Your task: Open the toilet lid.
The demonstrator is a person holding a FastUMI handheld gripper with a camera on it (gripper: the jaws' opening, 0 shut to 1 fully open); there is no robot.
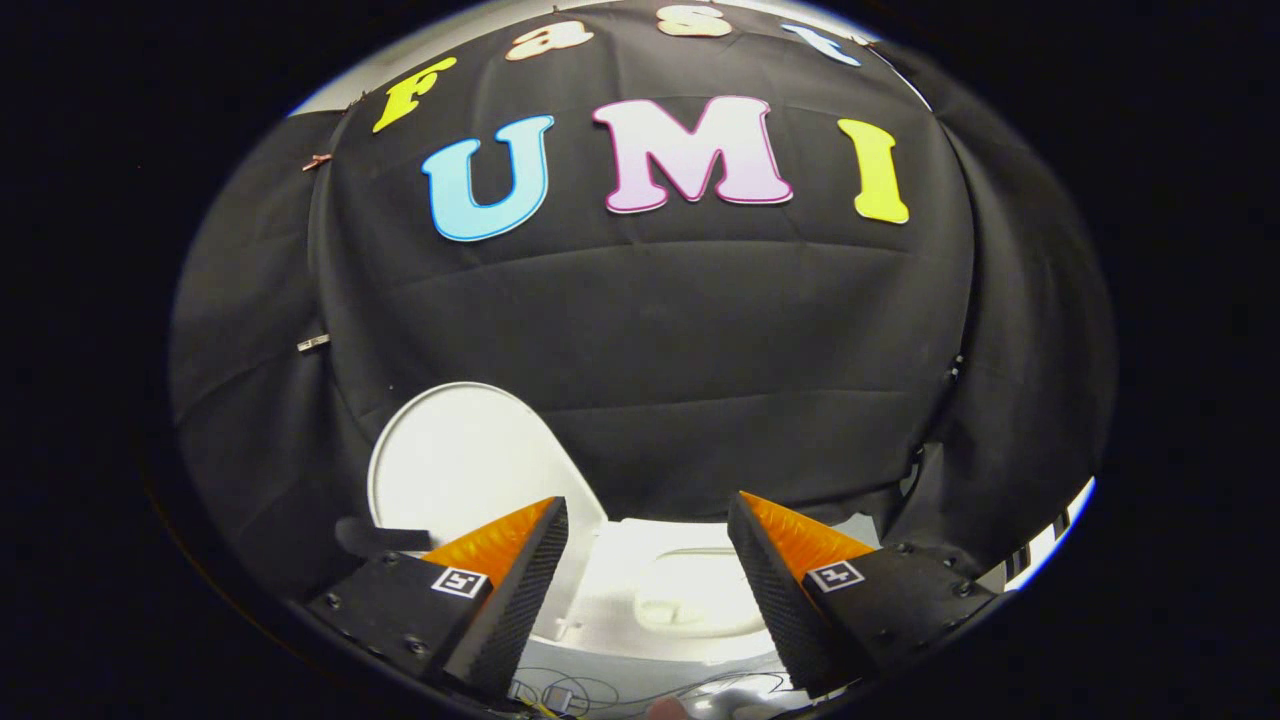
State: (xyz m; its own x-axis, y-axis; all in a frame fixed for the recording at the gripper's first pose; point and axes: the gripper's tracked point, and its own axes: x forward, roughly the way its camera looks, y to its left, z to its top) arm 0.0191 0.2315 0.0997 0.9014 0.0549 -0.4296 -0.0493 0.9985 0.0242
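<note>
Toilet lid (pixel 455 455) raised upright, bowl (pixel 690 590) exposed — contents unclear; hand-held gripper (pixel 648 525) spread, holding nothing

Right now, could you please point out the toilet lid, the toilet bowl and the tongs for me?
toilet lid (pixel 455 455): gripper view, on its raised white face, beyond the left finger.
toilet bowl (pixel 690 595): gripper view, on its white rim, between the fingers.
tongs (pixel 648 512): gripper view, midway between the open fingertips, holding nothing.

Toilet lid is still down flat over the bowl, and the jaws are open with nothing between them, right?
Not quite. The gripper view shows the toilet lid raised, standing up against the black cloth wall with the bowl uncovered. The rest holds: the gripper has its jaws open with nothing gripped.
</note>
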